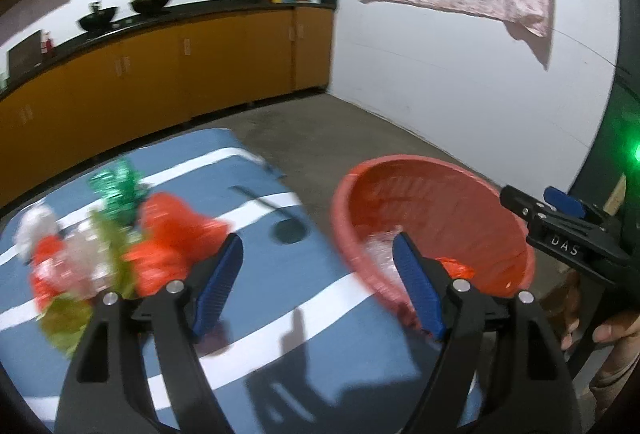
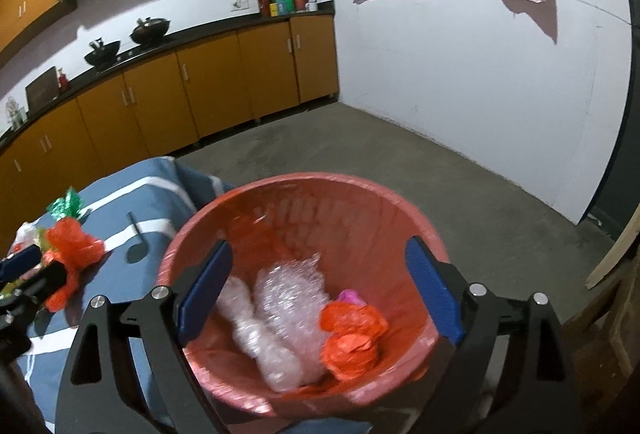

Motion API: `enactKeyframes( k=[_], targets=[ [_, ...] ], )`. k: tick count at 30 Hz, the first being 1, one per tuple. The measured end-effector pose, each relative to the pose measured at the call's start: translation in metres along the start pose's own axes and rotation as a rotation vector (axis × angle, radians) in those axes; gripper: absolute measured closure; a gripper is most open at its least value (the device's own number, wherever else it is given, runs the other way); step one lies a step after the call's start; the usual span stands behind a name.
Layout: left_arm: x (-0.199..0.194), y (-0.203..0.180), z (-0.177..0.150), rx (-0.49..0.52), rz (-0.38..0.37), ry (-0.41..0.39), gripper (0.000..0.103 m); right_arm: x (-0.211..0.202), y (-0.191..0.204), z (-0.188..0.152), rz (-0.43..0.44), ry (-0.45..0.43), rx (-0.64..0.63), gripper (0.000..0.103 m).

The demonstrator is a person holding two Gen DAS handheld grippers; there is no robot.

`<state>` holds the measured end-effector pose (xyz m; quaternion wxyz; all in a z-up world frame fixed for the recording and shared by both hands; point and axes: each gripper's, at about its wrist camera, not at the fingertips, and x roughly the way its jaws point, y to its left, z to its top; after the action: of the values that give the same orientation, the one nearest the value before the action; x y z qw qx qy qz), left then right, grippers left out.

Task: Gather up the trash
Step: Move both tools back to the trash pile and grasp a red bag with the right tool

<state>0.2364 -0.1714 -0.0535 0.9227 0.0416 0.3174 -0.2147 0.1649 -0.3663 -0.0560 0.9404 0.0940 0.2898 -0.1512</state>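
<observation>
White letters "DAS" read on black body of right gripper (image 1: 566,212), seen at right edge of left wrist view; lettering printed just behind its blue-padded fingers. Tins (image 2: 282,3) on far worktop (image 2: 200,30) carry coloured labels, print too small and blurred to be read. Black music-note sign seen printed on blue-and-white striped cloth (image 2: 120,202); no words on it. No other text, brand or number legible in either view.

left gripper (image 1: 318,286): black plastic arms, ribbed blue pads, silver screws
right gripper (image 2: 320,294): same build, white "DAS" lettering
</observation>
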Motion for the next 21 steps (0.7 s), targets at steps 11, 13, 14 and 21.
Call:
enactKeyframes(
  k=[11,13,14,21],
  targets=[
    [-0.076,0.117,-0.026,-0.147,0.287,-0.074,0.027,-0.013,0.086,-0.014,0.123,0.013,-0.118,0.017],
    [-0.083,0.14,-0.032,-0.186,0.333,-0.064,0.027,-0.012,0.105,-0.016,0.161,0.023,-0.136,0.019],
    [-0.085,0.149,-0.034,-0.206,0.353,-0.061,0.027,-0.011,0.117,-0.017,0.186,0.032,-0.148,0.021],
    [-0.1,0.202,-0.052,-0.305,0.425,-0.046,0.027,-0.007,0.196,-0.026,0.312,0.066,-0.244,0.025]
  ],
)
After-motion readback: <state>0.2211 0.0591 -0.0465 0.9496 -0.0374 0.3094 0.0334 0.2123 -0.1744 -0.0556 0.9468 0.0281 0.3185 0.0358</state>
